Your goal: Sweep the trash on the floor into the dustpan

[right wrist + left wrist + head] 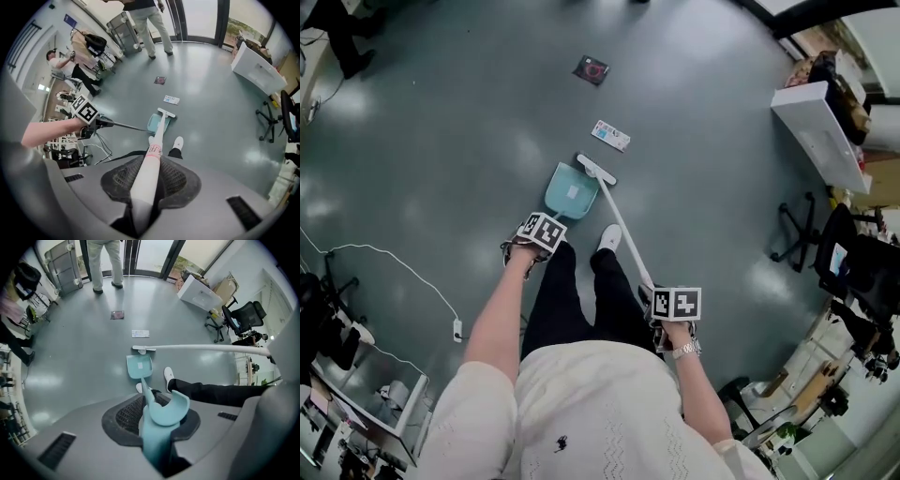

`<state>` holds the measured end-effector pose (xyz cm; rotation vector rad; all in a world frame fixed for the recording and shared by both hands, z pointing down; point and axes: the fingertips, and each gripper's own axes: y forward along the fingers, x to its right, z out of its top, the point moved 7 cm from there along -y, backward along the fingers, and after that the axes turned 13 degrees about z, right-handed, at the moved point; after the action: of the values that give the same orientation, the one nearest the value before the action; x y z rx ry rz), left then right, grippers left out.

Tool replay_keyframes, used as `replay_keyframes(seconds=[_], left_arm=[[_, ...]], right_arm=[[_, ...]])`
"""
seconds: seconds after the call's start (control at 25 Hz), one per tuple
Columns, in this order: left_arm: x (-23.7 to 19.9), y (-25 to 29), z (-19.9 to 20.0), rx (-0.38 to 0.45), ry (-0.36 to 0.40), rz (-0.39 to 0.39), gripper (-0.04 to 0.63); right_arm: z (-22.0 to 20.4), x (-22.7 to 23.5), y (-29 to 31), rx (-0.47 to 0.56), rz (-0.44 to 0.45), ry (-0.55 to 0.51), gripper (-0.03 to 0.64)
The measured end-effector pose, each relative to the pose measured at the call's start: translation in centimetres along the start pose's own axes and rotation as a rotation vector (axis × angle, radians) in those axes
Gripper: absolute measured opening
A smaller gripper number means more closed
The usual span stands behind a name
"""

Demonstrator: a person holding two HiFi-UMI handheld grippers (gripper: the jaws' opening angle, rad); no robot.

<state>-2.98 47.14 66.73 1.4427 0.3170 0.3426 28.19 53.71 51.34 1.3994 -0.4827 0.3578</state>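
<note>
Both clamped: left tongs (157,414) on dustpan (139,366), right tongs (149,183) on broom (159,135); white wrapper (610,135), dark packet (591,69) beyond

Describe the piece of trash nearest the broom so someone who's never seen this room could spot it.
On the grey-green floor, find the teal dustpan with the white broom beside it, ahead of the person's white shoe. Just beyond the broom's head lies a white rectangular packet with blue print. The other litter, farther out, is a dark square with red on it.
</note>
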Motion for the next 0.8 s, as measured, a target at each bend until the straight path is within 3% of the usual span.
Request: replay_keyframes(seconds=[0.2,0.28,0.6,0.8], left_arm=[[-2.2,0.5,-0.4,0.021,0.001,-0.049,0.094],[-2.8,0.5,-0.5,0.024,0.026,-0.047,0.094],[-3.7,0.0,-1.5,0.077,0.087,-0.008,0.094],[-3.9,-0.9,-1.3,0.087,0.084,0.008,0.094]], right_arm=[[-2.0,-4.6,1.4,-0.044,0.030,0.037,0.118],[-1.8,-5.5,1.2,-0.042,0.071,0.101,0.118],[1.4,-5.8,-2.7,0.056,0.187,0.325,0.118],[4.3,-5.1,-5.2,0.150,0.203,0.341,0.118]])
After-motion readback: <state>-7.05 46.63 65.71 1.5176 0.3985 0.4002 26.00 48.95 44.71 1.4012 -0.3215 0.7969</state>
